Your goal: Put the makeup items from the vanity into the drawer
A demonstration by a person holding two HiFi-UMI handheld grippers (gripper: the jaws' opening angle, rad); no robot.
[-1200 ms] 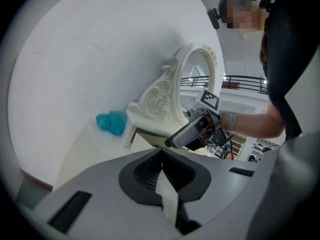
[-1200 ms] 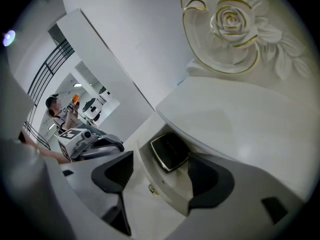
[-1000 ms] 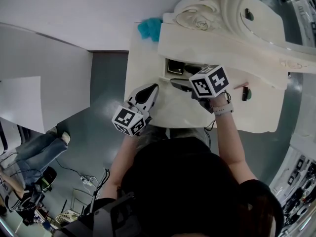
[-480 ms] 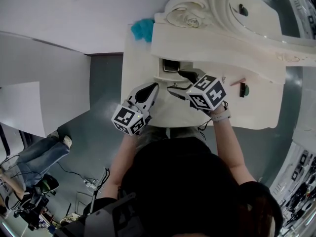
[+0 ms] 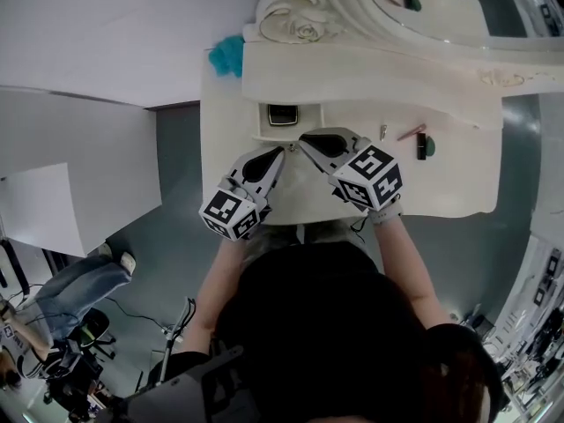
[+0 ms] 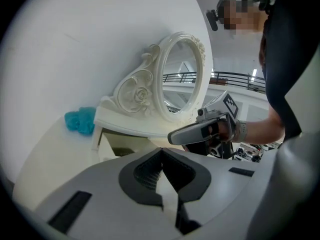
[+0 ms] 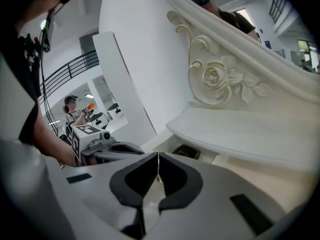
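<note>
Plainly, the left gripper (image 5: 280,152) is closed and empty; the right gripper (image 5: 305,139) has just closed on nothing. The shelf (image 5: 370,69) hides most of the drawer (image 5: 308,118).

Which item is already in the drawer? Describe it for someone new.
Find the white carved vanity with the oval mirror. Under its raised shelf, toward the left end, sits a small open drawer; the dark rectangular compact lies inside it. The thin pink stick and stubby dark tube lie out on the tabletop to the right instead.
</note>
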